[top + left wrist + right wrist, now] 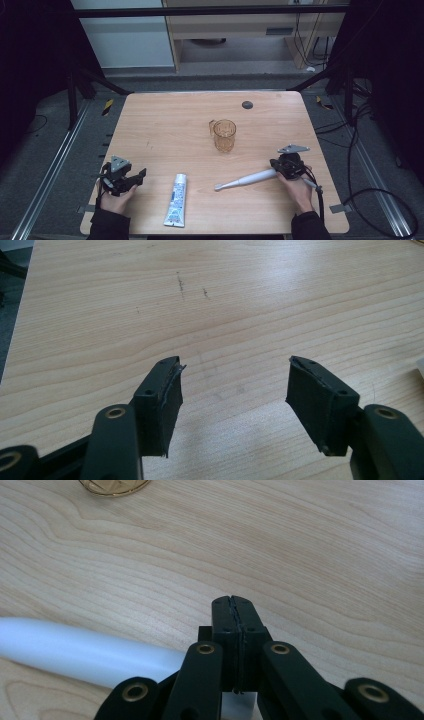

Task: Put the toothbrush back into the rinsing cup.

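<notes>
Since the electric toothbrush [245,179] lies flat on the wooden table [165,125], near its front right edge, it must be taken up from a low, rolling rest. Its thick end is found at the right gripper [276,169], and its thin brush end is pointed toward the toothpaste tube [176,200], from which it is kept a little apart.

In the right gripper view the jaws of the right gripper [233,611] are seen pressed together, pad against pad, with nothing between their tips. The white handle [75,650] runs beside and beneath them, and it cannot be told whether any part of it is caught lower down. The left gripper [137,179] is held over bare wood left of the tube, and its jaws [234,390] are spread wide, with nothing between them.

The toothbrush is judged to be light to moderate in weight, stiff, smooth and rounded, so slipping and rolling are to be expected. The weight is probably carried in the thick handle. Hold is best taken across that handle, near its middle, with the pads set squarely on opposite sides. The slender neck should be avoided, since little surface is offered there and the heavy end would be left to swing.

The amber glass mug [224,135] stands upright behind the toothbrush, well apart. It is judged fragile, and should not be struck.
</notes>
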